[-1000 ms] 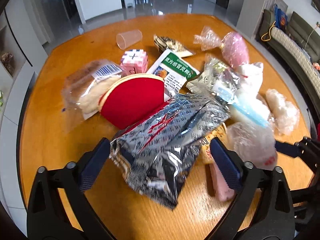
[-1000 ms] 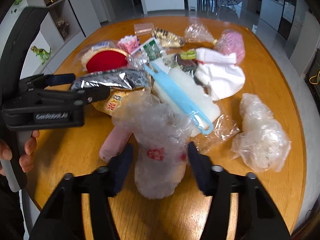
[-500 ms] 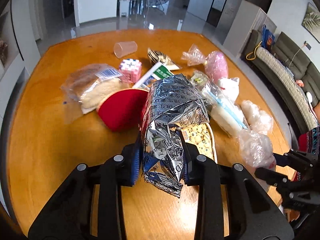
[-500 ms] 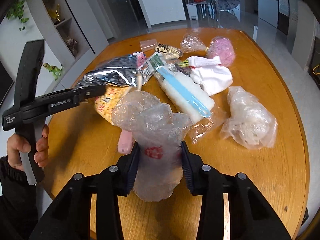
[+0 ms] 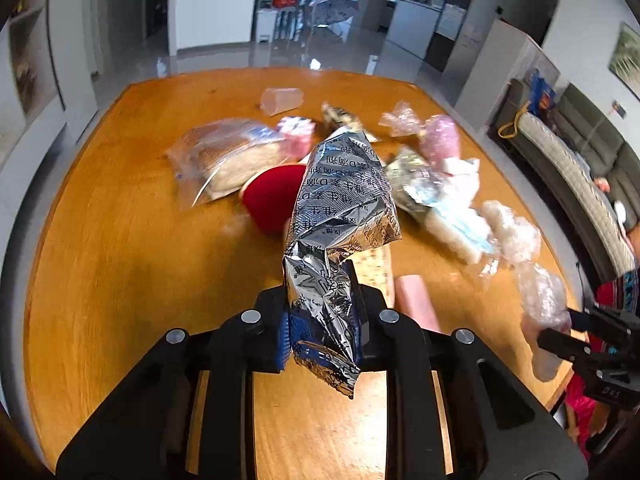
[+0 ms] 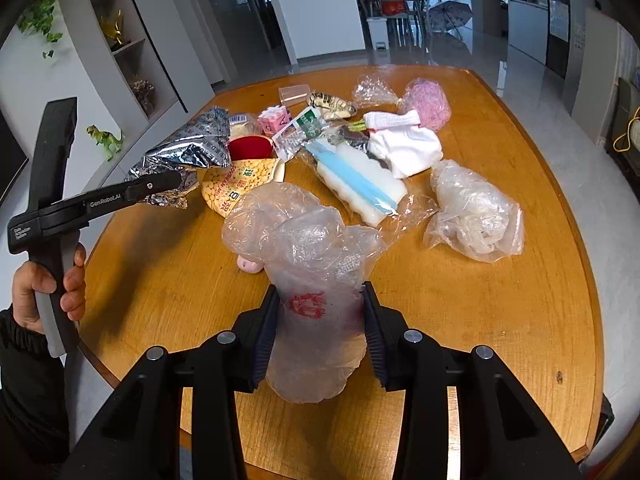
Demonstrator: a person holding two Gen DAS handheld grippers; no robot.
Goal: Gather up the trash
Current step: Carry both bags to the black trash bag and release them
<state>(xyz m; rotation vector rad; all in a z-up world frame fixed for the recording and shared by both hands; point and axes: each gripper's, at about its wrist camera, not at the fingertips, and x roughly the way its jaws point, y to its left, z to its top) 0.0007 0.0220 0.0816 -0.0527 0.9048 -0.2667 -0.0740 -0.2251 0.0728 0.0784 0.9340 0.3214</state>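
My left gripper (image 5: 320, 312) is shut on a crumpled silver foil wrapper (image 5: 340, 216) and holds it raised above the wooden table (image 5: 120, 240); the wrapper also shows in the right wrist view (image 6: 184, 152), held by the left gripper (image 6: 168, 184). My right gripper (image 6: 318, 320) is shut on a clear plastic bag with a red print (image 6: 308, 256), lifted off the table (image 6: 500, 320). In the left wrist view the right gripper (image 5: 560, 332) shows at the right edge with that bag (image 5: 542, 300).
Trash lies across the table's middle: a yellow printed packet (image 6: 236, 188), a blue-and-white sponge pack (image 6: 356, 176), a clear bag bundle (image 6: 474, 212), white cloth (image 6: 404, 144), a pink net ball (image 6: 426, 102), a red bowl (image 5: 276, 196), a bread bag (image 5: 228, 156), a plastic cup (image 5: 282, 100), a pink tube (image 5: 414, 300).
Both grippers have risen and pulled back from the pile with their loads. The foil wrapper now stands upright in the left jaws, clear of the table.
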